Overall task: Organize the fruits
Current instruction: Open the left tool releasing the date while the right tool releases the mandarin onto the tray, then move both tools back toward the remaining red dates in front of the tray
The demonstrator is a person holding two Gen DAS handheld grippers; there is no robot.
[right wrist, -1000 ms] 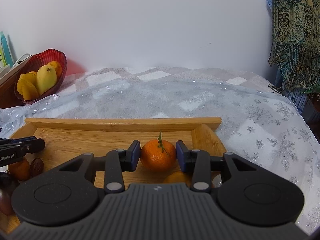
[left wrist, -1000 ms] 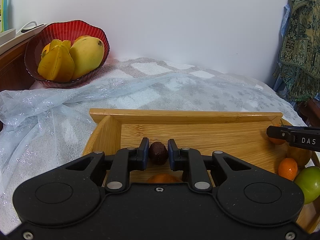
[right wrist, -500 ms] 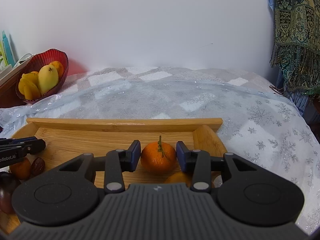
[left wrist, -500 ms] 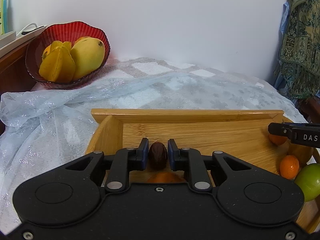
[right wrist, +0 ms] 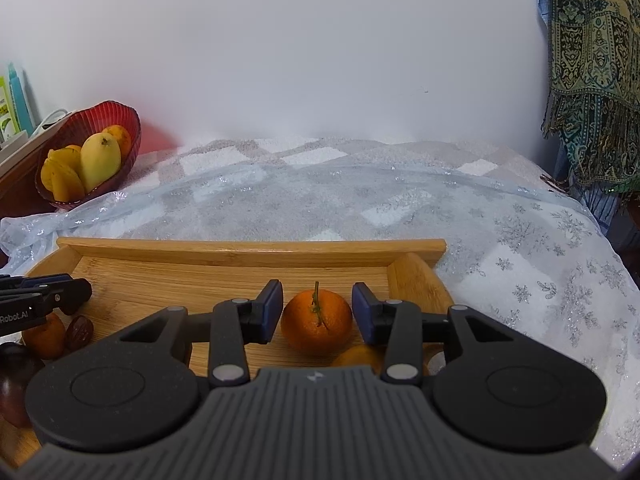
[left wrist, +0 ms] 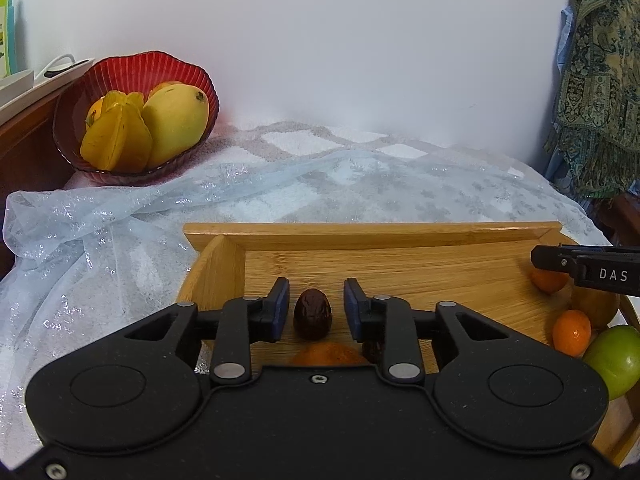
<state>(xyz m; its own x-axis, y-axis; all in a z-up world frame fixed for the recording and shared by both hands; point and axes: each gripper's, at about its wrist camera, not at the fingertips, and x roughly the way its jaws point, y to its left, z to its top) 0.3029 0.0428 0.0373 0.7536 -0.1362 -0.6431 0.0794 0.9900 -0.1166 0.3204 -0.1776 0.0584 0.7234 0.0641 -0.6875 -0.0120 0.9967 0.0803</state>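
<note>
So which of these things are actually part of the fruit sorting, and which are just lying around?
Part of the job:
- left gripper, open around the brown date
- right gripper, open around the stemmed tangerine
- wooden tray
- green fruit
- red bowl holding a mango

Just lying about:
- sparkly cloth
- patterned scarf
- books

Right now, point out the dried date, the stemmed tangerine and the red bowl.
dried date (left wrist: 312,314): left wrist view, middle of its wrinkled skin.
stemmed tangerine (right wrist: 316,326): right wrist view, front of the peel below the stem.
red bowl (left wrist: 120,67): left wrist view, ribbed back wall.
</note>
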